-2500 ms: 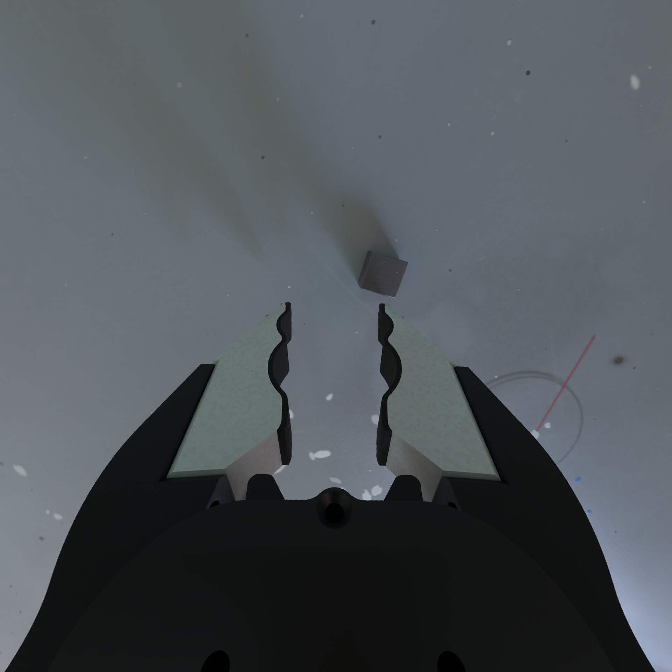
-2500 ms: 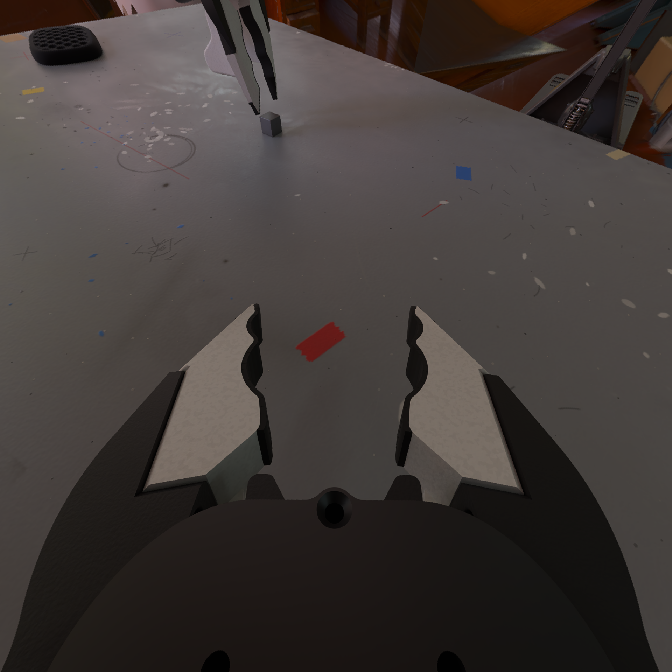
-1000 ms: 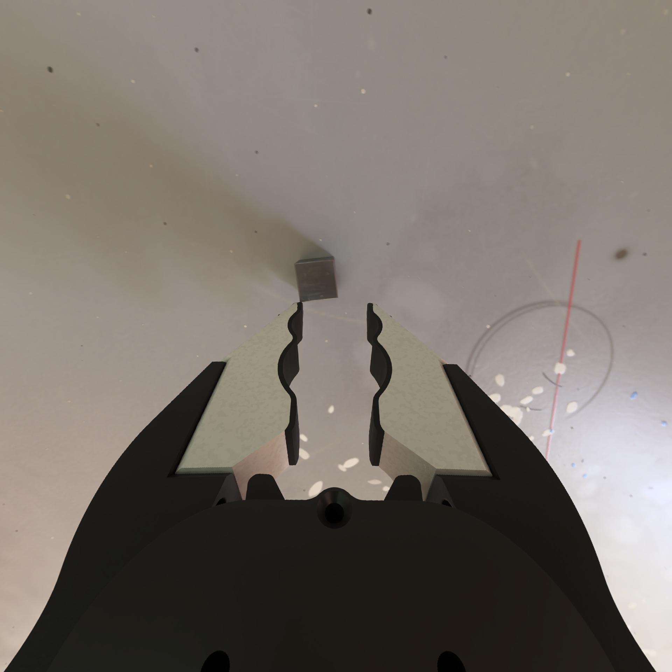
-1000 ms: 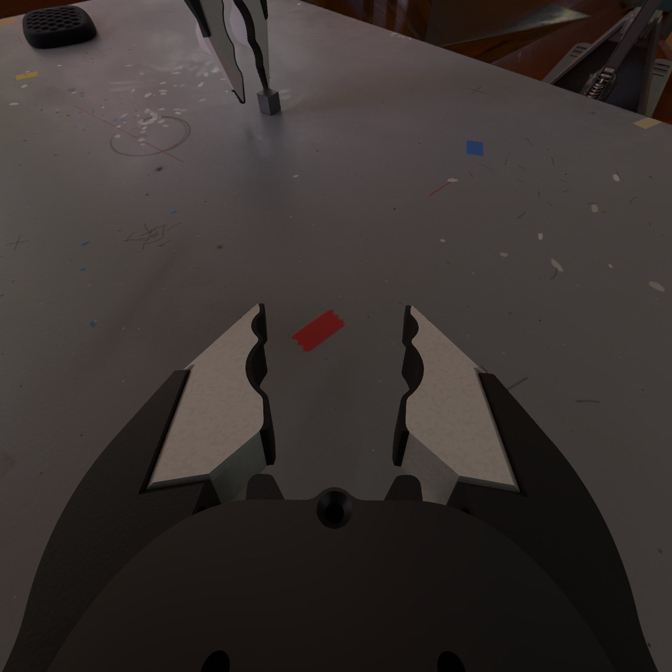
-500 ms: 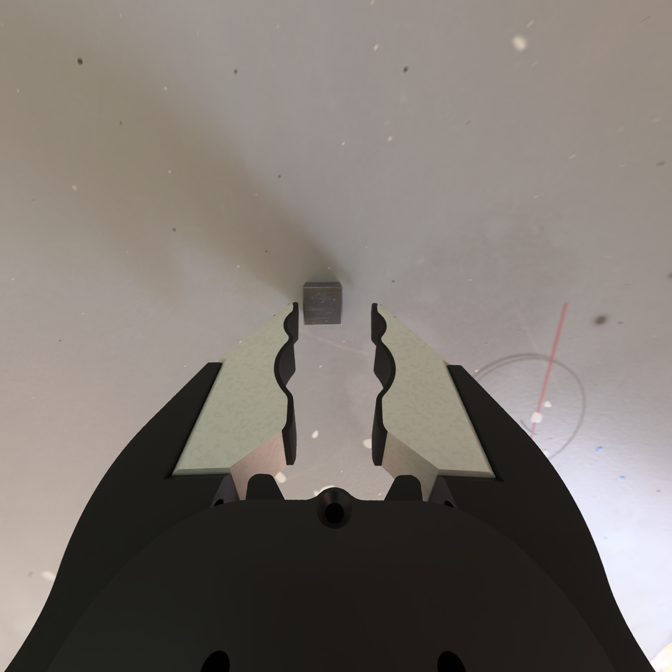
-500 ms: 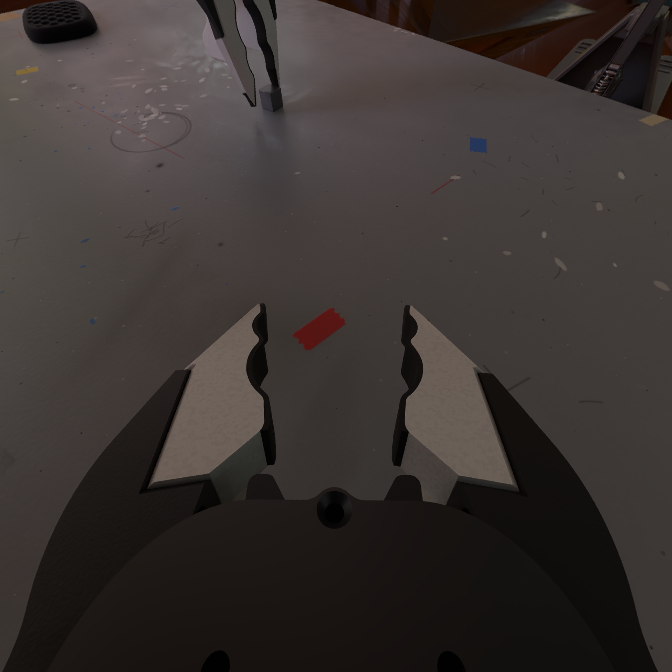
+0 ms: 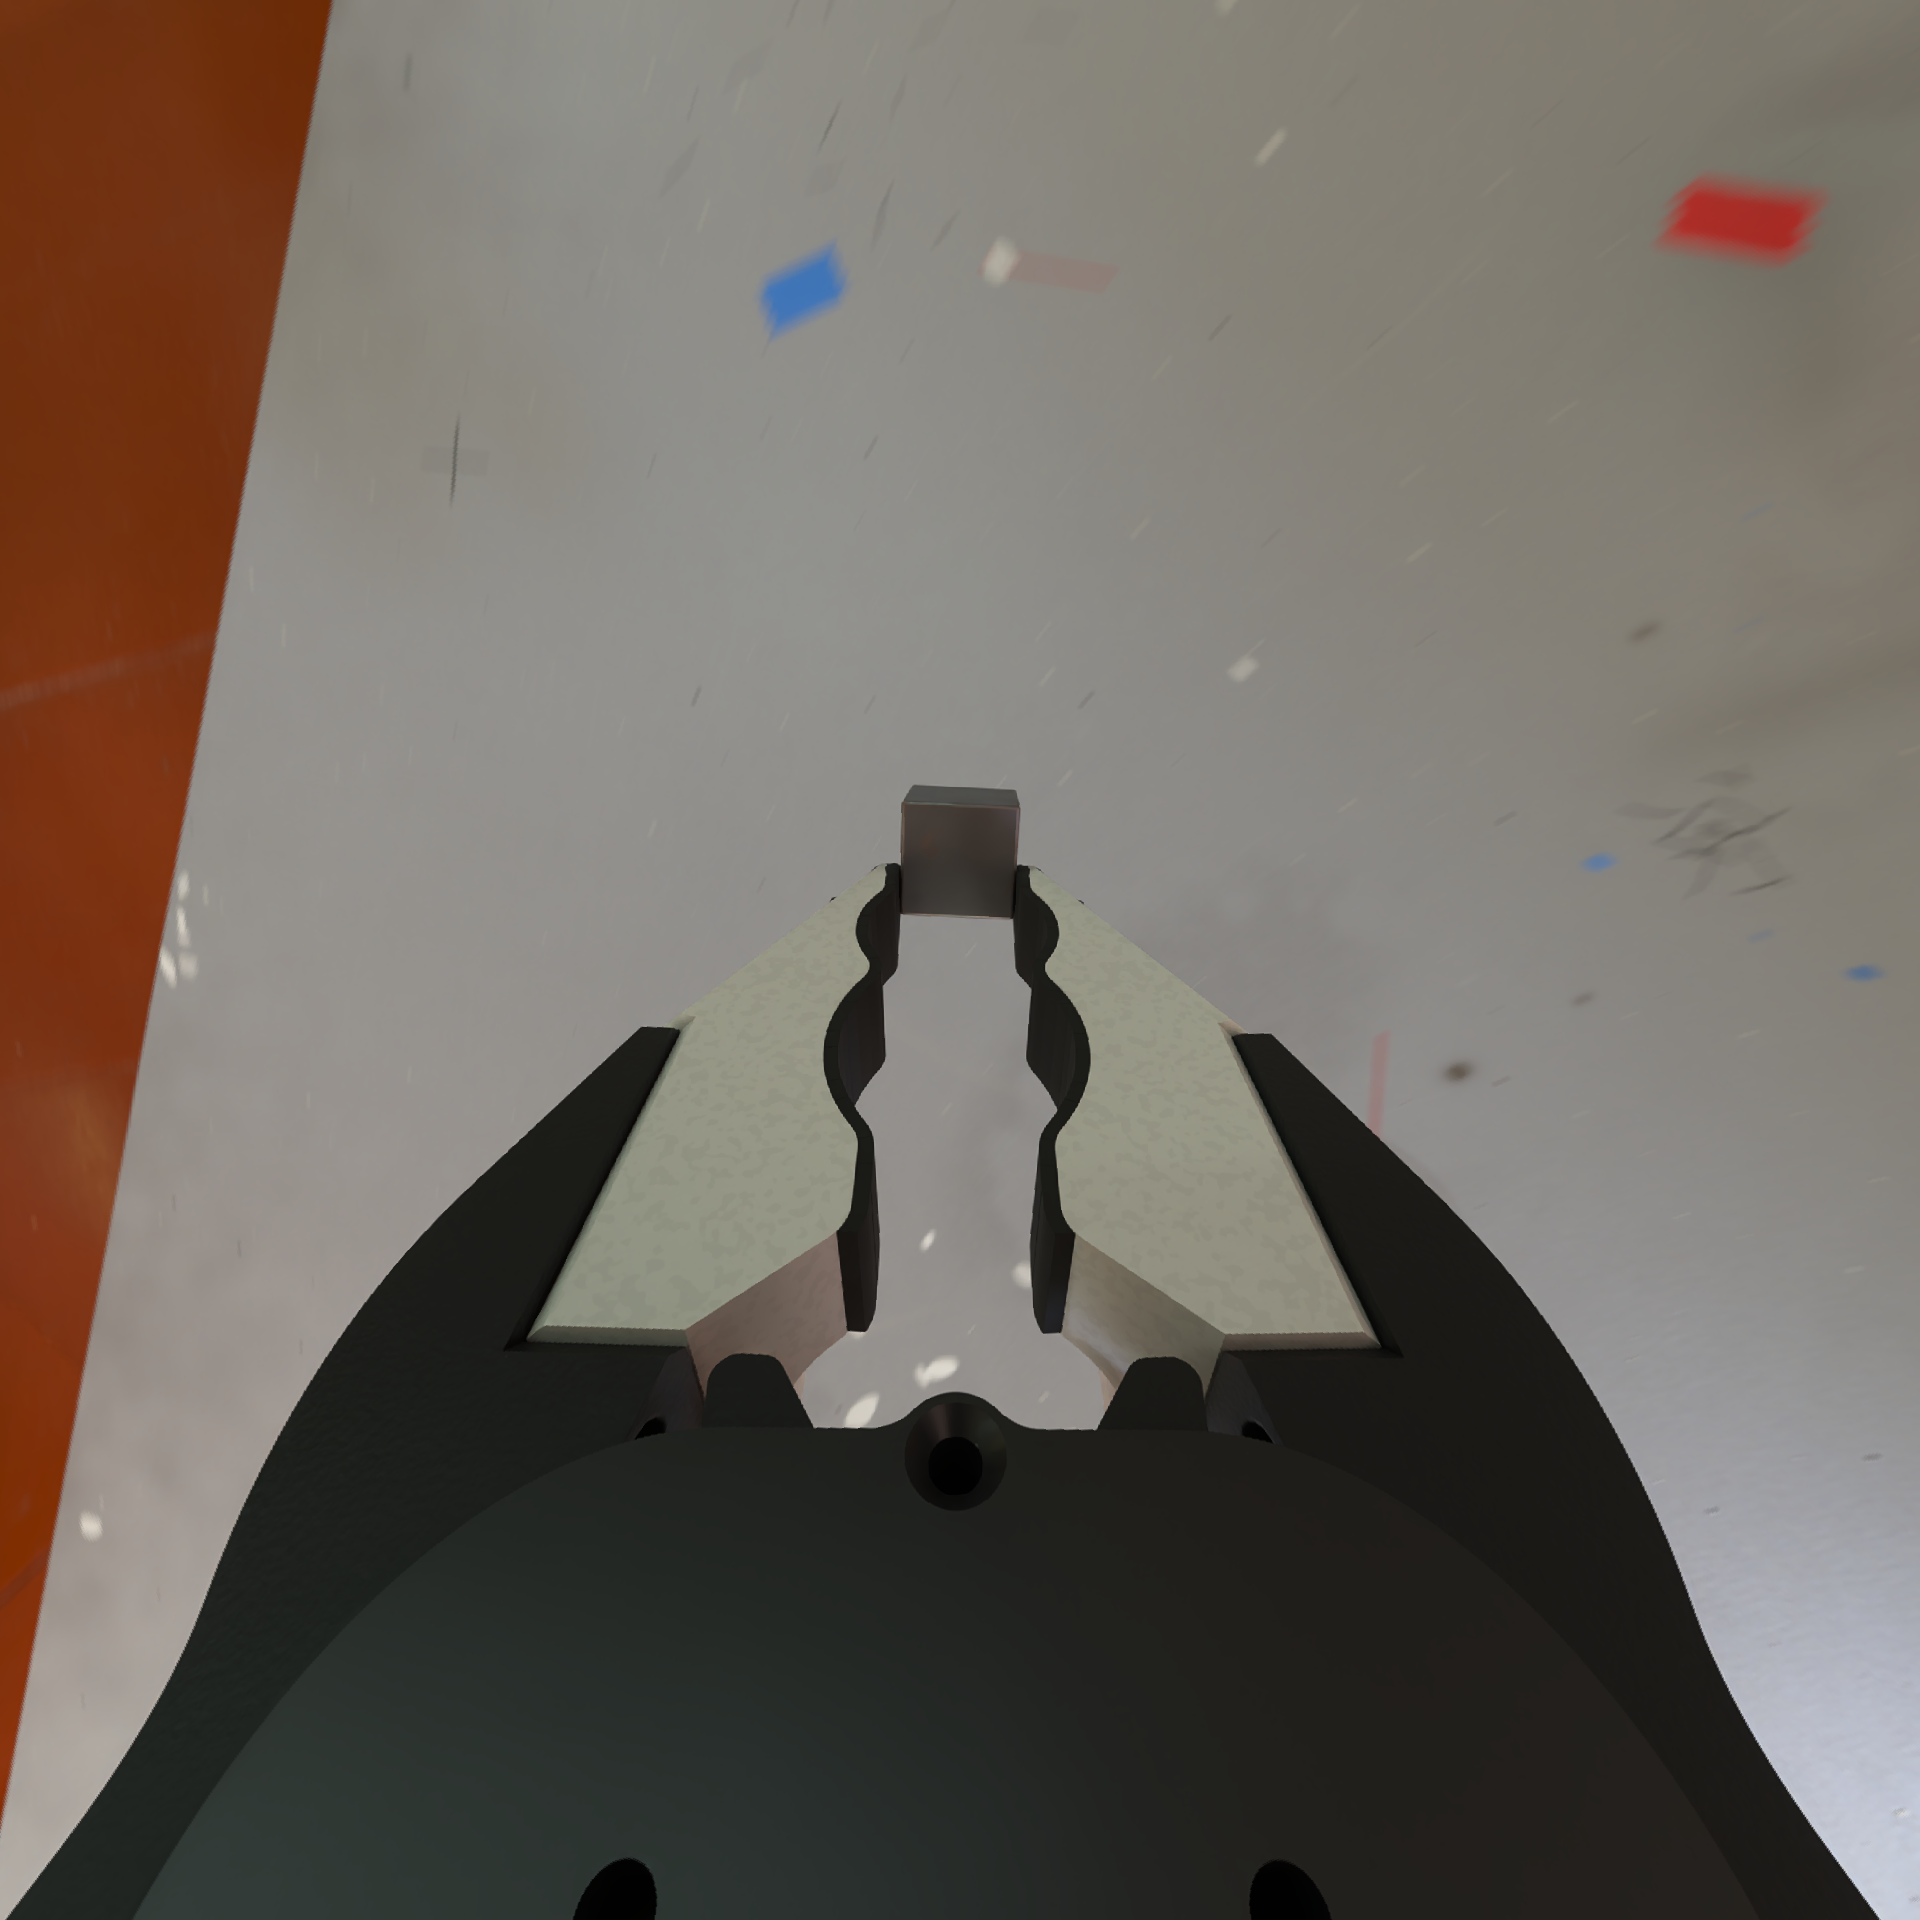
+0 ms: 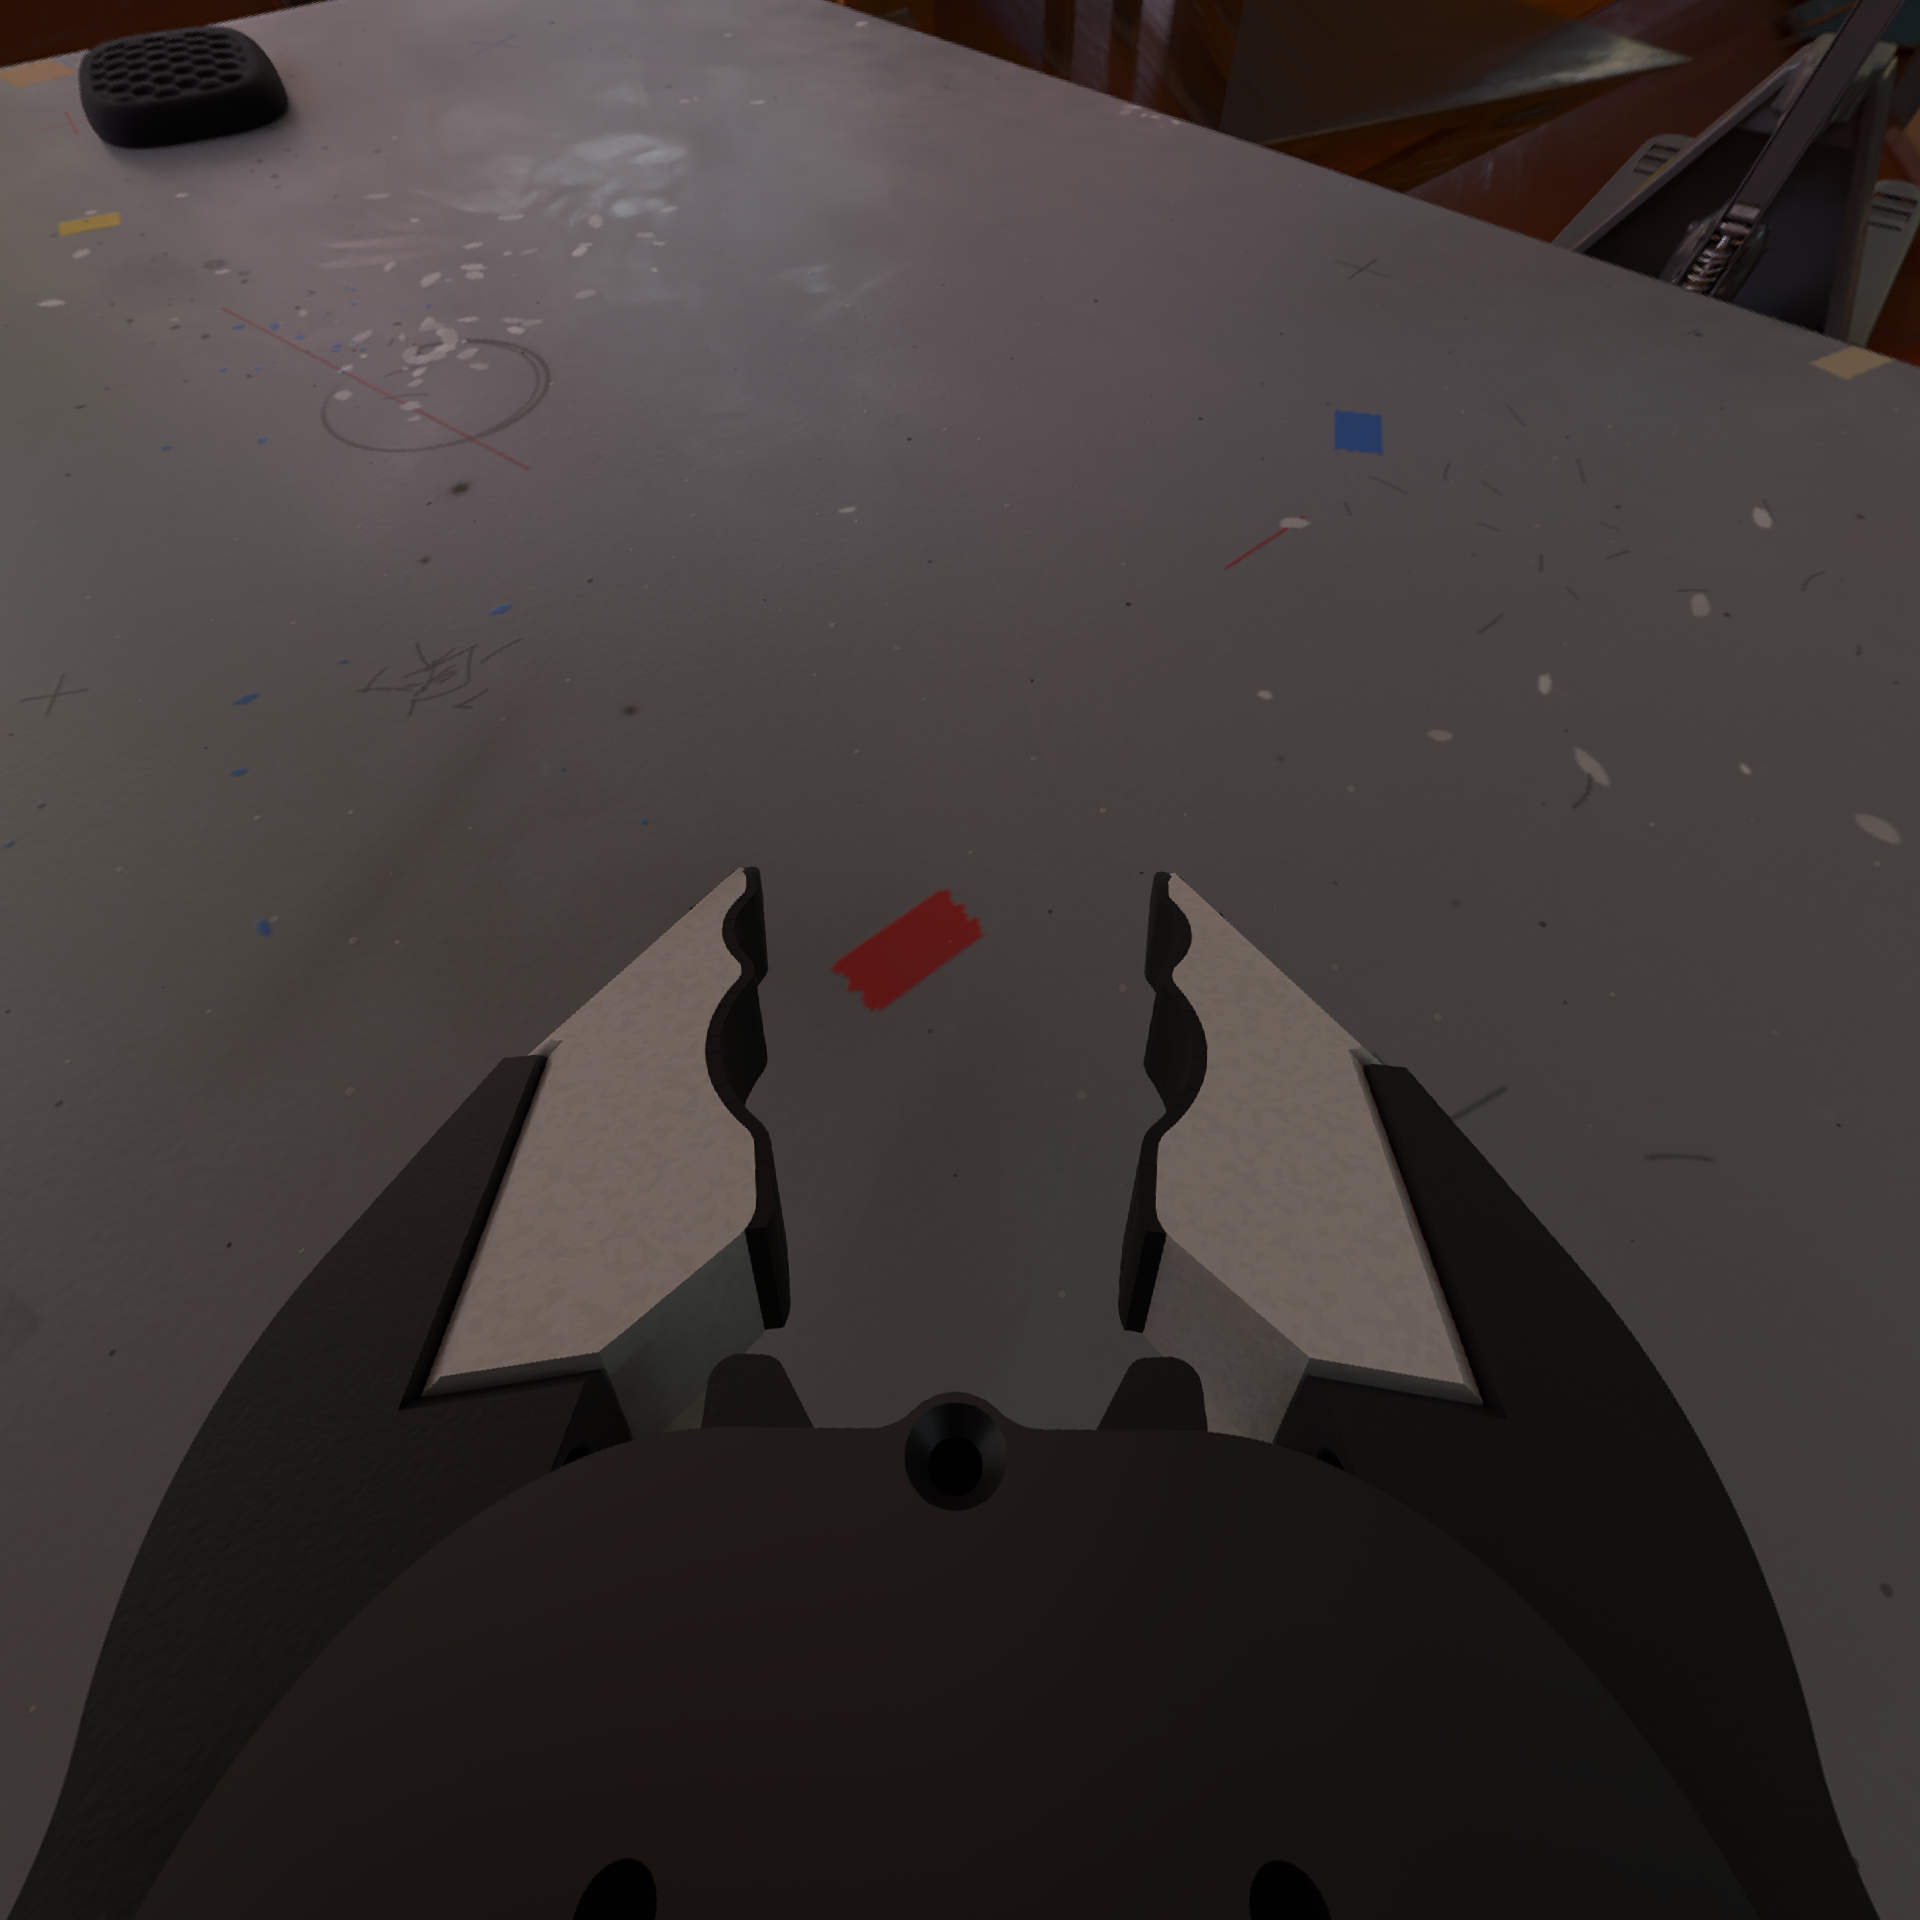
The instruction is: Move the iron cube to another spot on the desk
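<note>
The iron cube (image 7: 958, 854) is small and dark grey. It sits clamped between the tips of my left gripper (image 7: 958, 883), which is shut on it and holds it above the grey desk (image 7: 1143, 582). In the right wrist view the cube and the left gripper are out of sight. My right gripper (image 8: 954, 883) is open and empty, low over the desk (image 8: 935, 644), with a red tape mark (image 8: 907, 949) between its fingertips.
A black perforated pad (image 8: 183, 85) lies at the far left corner. A pencil circle with a red line (image 8: 436, 395) and a blue mark (image 8: 1357, 431) are on the desk. The desk's left edge (image 7: 239, 582) borders orange floor. Dark equipment (image 8: 1766, 177) stands beyond the far right edge.
My left gripper closed on the cube and lifted it away; the view now looks across the desk. The cube and left gripper have left the right wrist view. My right gripper has hardly moved.
</note>
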Action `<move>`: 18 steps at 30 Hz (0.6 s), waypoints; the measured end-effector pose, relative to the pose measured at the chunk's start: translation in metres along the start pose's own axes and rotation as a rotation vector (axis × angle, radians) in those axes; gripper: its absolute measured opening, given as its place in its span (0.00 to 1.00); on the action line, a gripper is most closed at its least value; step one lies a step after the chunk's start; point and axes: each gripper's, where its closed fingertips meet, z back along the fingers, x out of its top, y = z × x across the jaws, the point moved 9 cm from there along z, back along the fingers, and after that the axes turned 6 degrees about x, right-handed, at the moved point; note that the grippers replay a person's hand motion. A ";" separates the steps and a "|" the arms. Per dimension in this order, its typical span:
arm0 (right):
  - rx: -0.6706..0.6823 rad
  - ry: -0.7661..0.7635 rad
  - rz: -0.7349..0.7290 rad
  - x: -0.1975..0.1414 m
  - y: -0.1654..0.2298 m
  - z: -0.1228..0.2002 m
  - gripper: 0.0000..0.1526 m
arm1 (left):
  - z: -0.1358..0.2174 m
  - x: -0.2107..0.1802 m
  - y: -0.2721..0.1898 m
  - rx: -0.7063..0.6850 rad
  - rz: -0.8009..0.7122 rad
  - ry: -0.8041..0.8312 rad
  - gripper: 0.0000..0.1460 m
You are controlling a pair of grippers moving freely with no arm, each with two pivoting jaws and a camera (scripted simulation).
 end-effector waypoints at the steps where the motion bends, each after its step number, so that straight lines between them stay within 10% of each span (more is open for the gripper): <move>1: -0.003 -0.004 0.002 0.000 0.000 0.000 0.48 | 0.005 0.015 -0.013 -0.012 -0.023 -0.029 0.14; 10: -0.019 -0.037 0.019 0.004 0.002 0.007 0.48 | -0.091 0.100 -0.149 -0.214 -0.242 0.064 0.14; 18: -0.026 -0.064 0.015 0.004 0.000 0.015 0.48 | -0.156 0.109 -0.178 -0.184 -0.374 0.203 0.14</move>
